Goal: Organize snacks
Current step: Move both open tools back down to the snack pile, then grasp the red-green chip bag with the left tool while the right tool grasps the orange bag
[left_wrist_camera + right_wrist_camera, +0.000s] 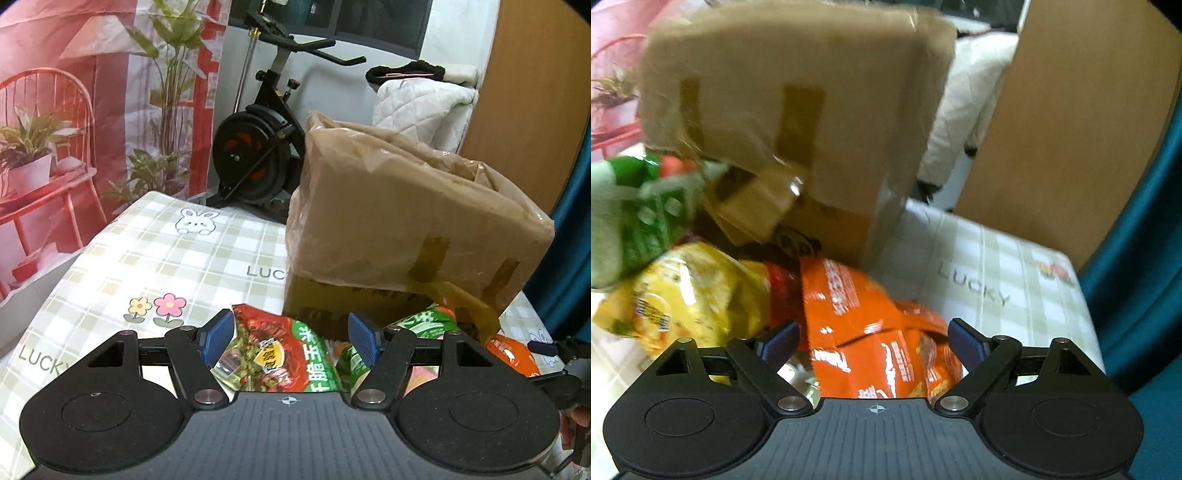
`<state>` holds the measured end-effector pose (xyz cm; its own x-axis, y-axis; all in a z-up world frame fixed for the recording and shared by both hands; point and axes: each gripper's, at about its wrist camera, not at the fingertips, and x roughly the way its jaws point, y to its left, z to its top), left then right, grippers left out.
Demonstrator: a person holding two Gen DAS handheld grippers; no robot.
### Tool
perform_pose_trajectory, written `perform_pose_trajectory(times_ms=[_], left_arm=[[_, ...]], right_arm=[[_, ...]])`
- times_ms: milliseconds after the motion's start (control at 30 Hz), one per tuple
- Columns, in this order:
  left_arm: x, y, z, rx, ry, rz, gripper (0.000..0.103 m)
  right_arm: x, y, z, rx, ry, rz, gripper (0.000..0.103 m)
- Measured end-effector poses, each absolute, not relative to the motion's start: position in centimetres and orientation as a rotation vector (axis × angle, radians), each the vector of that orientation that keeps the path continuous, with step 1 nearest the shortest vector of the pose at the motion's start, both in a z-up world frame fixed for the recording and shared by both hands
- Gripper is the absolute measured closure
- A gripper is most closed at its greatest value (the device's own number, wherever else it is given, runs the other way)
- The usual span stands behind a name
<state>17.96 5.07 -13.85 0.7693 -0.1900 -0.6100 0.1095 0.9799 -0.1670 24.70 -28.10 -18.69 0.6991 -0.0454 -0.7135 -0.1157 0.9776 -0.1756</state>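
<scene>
Left gripper (291, 338) agape over the red packet (273, 354), blue pads (218, 334) either side of it and clear of the wrapper; nothing gripped. Right gripper (873, 341) likewise spread, straddling the orange packet (857, 317), pads apart from it.

Behind, filling the table's (155, 258) far edge: box (406, 229) draped in clear plastic, patched with brown tape, torn flap hanging at its near lower corner. Checked cloth printed with rabbit, flowers and "LUCKY".

At the box's foot, toward the near edge, heaped snacks: green packet (635, 214) leaning on the box, yellow packet (690, 295) beside the orange one, red packet leftmost. Right view blurred; finer print unreadable.
</scene>
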Motion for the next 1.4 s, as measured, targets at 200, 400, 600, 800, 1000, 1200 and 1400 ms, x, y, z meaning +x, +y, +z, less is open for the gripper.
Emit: perform_pose_trajectory(times_ms=[200, 400, 600, 800, 1000, 1200, 1400], left_arm=[[17.3, 5.7, -14.5, -0.132, 0.695, -0.16, 0.032], [17.4, 5.8, -15.7, -0.15, 0.73, -0.163, 0.032], [18.9, 7.1, -18.2, -0.23, 0.794, -0.159, 0.025], [21.3, 7.4, -19.4, -0.331, 0.791, -0.192, 0.013], [23.5, 5.7, -22.0, -0.293, 0.877, -0.184, 0.014], [21.8, 5.0, -21.7, -0.236, 0.852, -0.183, 0.039], [18.7, 7.0, -18.5, -0.263, 0.753, -0.151, 0.042]], right_arm=[[24.0, -28.7, -19.0, -0.182, 0.811, 0.0, 0.048], [22.2, -29.9, -16.2, -0.076, 0.736, -0.004, 0.056], [21.4, -31.1, -14.8, 0.012, 0.716, -0.023, 0.056], [21.1, -31.4, -15.0, 0.032, 0.727, -0.042, 0.056], [21.2, -31.7, -15.0, 0.046, 0.729, -0.057, 0.056], [20.8, -31.8, -14.8, 0.053, 0.716, -0.077, 0.056], [19.9, -32.3, -13.5, 0.071, 0.665, -0.111, 0.056]])
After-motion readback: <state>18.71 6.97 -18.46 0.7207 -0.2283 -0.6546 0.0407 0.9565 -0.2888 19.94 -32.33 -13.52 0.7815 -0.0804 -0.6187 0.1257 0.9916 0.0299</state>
